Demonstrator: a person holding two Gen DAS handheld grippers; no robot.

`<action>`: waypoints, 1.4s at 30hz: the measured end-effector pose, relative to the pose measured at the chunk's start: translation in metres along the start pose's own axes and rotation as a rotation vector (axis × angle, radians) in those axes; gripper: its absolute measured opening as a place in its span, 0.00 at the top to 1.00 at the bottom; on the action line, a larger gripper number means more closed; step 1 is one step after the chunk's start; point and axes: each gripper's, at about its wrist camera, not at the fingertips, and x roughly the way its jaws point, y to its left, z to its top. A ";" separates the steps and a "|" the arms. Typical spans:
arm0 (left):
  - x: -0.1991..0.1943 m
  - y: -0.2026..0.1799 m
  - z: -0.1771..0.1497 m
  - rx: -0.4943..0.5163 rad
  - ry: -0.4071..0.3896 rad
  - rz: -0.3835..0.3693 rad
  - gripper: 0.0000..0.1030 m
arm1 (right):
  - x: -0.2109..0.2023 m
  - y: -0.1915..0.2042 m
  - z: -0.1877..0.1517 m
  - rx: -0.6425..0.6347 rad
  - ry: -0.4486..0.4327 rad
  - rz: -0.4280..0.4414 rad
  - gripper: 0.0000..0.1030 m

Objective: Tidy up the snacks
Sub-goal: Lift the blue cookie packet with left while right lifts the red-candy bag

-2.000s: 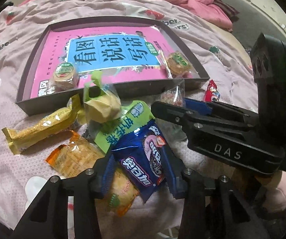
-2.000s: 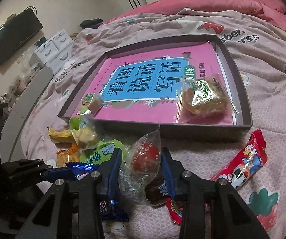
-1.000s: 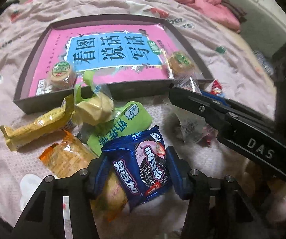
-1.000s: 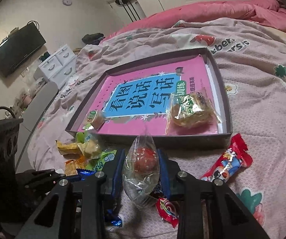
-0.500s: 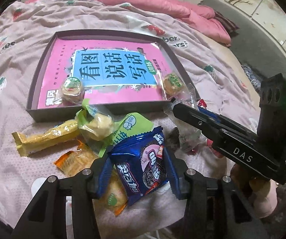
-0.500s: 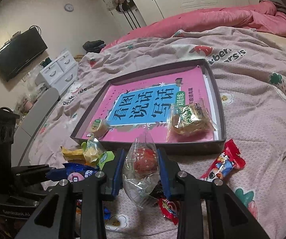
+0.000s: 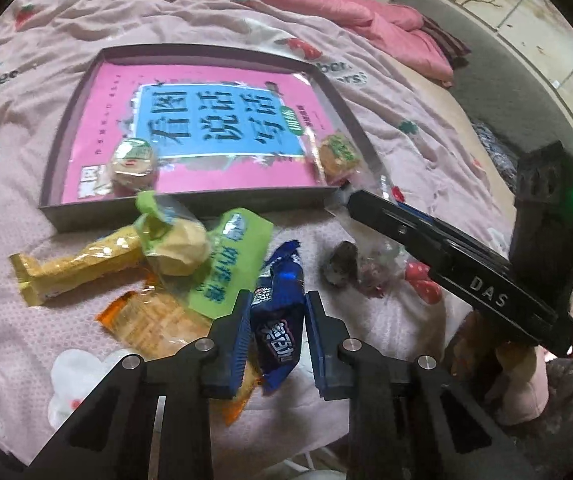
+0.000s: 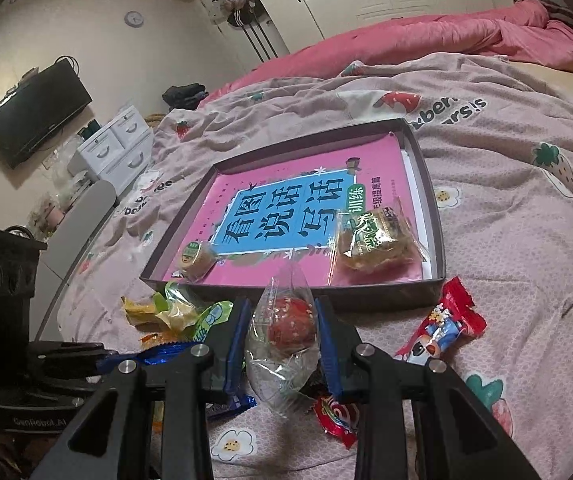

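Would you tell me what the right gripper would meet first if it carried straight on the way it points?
Probably the near wall of the dark tray, just beyond the right gripper and its clear-wrapped red snack; depth is uncertain.

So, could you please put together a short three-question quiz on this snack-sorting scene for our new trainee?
1. True or false: the left gripper, whose jaws have just been closing, has the blue cookie packet between its pads.
2. Multiple choice: the right gripper is shut on
A. a yellow wafer bar
B. the clear bag with a red snack
C. a pink book
3. Fill in: the number of wrapped snacks already lying in the grey tray is ___.

Key: 1 true; 2 B; 3 two, the round cake and the clear-wrapped pastry.
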 end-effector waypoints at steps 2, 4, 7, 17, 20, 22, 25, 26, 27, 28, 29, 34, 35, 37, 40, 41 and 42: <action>0.005 -0.005 0.000 0.019 0.013 0.006 0.74 | 0.000 0.000 0.000 0.001 -0.001 0.001 0.68; 0.011 -0.008 -0.001 0.034 0.018 0.010 0.74 | 0.000 0.000 0.000 -0.002 0.003 0.002 0.68; 0.020 -0.009 0.000 0.040 0.033 0.027 0.74 | 0.001 0.000 -0.001 -0.006 0.007 0.002 0.68; 0.022 -0.012 0.003 0.057 -0.003 0.029 0.77 | -0.004 0.011 0.002 -0.052 -0.025 -0.004 0.68; 0.006 -0.011 0.008 0.051 -0.037 0.004 0.77 | -0.007 0.011 0.006 -0.045 -0.037 -0.001 0.68; -0.003 -0.011 0.012 0.046 -0.064 -0.004 0.77 | -0.008 0.013 0.007 -0.047 -0.044 -0.007 0.68; -0.016 -0.008 0.022 0.034 -0.101 -0.004 0.77 | -0.013 0.013 0.012 -0.042 -0.061 -0.007 0.68; -0.019 -0.007 0.025 0.034 -0.114 0.001 0.77 | -0.014 0.013 0.014 -0.040 -0.066 -0.010 0.68; -0.022 -0.006 0.027 0.033 -0.122 0.008 0.77 | -0.014 0.014 0.015 -0.039 -0.069 -0.009 0.68; -0.024 -0.005 0.031 0.029 -0.132 0.014 0.77 | -0.015 0.014 0.018 -0.038 -0.075 -0.010 0.68; -0.025 -0.003 0.035 0.024 -0.140 0.014 0.77 | -0.016 0.015 0.020 -0.038 -0.081 -0.012 0.68; -0.035 0.007 0.050 0.002 -0.184 0.021 0.77 | -0.018 0.020 0.027 -0.046 -0.097 -0.022 0.68; -0.036 0.009 0.053 -0.001 -0.190 0.020 0.77 | -0.018 0.020 0.029 -0.046 -0.099 -0.024 0.68; -0.040 0.014 0.058 -0.007 -0.209 0.025 0.77 | -0.018 0.023 0.033 -0.049 -0.105 -0.030 0.68; -0.047 0.022 0.068 -0.020 -0.235 0.023 0.77 | -0.018 0.025 0.039 -0.054 -0.117 -0.036 0.68; -0.049 0.025 0.073 -0.024 -0.246 0.027 0.77 | -0.018 0.026 0.041 -0.054 -0.119 -0.037 0.68; -0.051 0.027 0.076 -0.028 -0.254 0.030 0.77 | -0.018 0.026 0.043 -0.053 -0.121 -0.037 0.68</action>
